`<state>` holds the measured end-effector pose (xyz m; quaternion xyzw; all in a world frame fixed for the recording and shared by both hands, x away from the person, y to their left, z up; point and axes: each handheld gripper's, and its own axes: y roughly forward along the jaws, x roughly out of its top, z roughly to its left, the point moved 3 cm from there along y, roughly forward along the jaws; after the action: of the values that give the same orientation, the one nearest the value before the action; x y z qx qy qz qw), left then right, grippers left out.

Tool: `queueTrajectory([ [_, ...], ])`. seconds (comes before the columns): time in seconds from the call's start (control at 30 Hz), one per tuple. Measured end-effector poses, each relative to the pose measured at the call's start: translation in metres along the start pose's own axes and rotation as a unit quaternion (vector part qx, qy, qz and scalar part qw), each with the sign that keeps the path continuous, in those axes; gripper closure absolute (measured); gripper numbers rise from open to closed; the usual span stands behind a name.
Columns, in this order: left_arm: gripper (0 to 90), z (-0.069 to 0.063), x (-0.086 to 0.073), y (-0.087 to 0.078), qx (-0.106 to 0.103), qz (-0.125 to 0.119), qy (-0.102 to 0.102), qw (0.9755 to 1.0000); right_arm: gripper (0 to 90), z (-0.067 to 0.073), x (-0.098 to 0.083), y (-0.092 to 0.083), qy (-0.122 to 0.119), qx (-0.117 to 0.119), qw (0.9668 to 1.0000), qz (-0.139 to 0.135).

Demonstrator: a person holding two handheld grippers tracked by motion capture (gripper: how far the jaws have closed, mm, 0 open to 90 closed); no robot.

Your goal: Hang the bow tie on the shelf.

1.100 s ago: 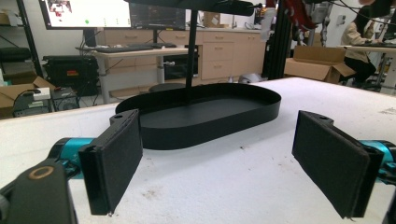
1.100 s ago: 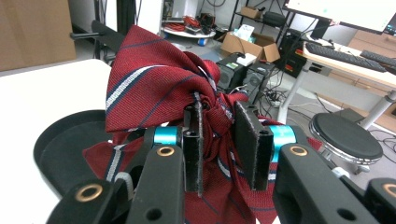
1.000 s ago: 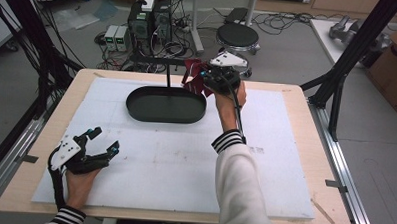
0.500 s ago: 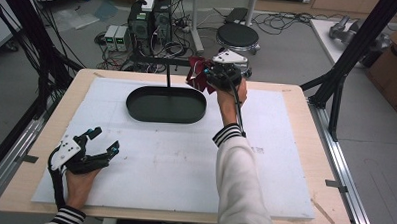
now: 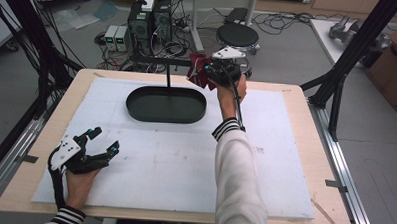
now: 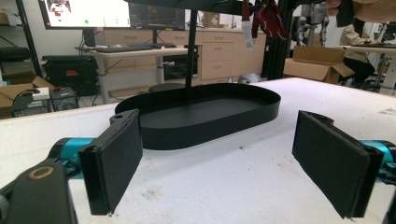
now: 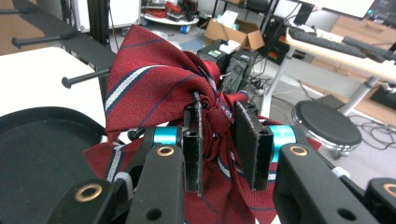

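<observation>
Jaws spread wide and holding nothing mark the left gripper (image 5: pixel 101 147), which rests low over the near-left part of the white foam-like sheet (image 5: pixel 175 161) covering the pale wooden table (image 5: pixel 306 121). From the left gripper view, its two flat, rectangular black pads (image 6: pixel 116 156) carry a matte, felt-like face, with teal collars behind them; the sheet between them is grainy and flecked with dark specks.

Farther back, near the middle of the table, sits a shallow oval black tray (image 5: pixel 165 105) with a low, smooth upright wall. A thin black post (image 5: pixel 167 77) rises at its far side to a horizontal black bar.

To the right, the right gripper (image 5: pixel 206 70) is held up above the table's far edge, just right of the tray, its jaws closed most of the way on the gathered knot of a red necktie (image 7: pixel 154 88). The woven fabric, striped diagonally in navy and white, bunches and fans out in folds above and below the pads (image 7: pixel 193 144). A striped cuff and white sleeve (image 5: pixel 234 173) run back toward the near edge.
</observation>
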<state>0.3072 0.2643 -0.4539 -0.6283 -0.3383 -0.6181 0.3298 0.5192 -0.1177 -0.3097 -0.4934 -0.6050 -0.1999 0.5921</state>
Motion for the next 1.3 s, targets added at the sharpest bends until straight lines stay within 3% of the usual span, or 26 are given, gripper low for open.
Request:
queueTrajectory([
  [0.43, 16.5, 0.0, 0.0, 0.0, 0.0, 0.001, 0.002, 1.0, 72.7, -0.002, -0.009, 0.005, 0.004, 0.002, 0.9996, 0.028],
  [0.97, 16.5, 0.0, 0.0, 0.0, 0.0, 0.002, 0.003, 1.0, 69.3, -0.007, -0.014, -0.002, 0.003, 0.012, 0.9984, 0.055],
  [1.13, 16.5, 0.0, 0.0, 0.0, 0.0, 0.002, 0.004, 1.0, 62.5, -0.009, -0.015, -0.004, 0.002, 0.012, 0.9982, 0.059],
  [1.3, 16.5, 0.0, 0.0, 0.0, -0.001, 0.002, 0.005, 1.0, 49.0, -0.009, -0.015, -0.008, 0.01, 0.019, 0.9978, 0.062],
])
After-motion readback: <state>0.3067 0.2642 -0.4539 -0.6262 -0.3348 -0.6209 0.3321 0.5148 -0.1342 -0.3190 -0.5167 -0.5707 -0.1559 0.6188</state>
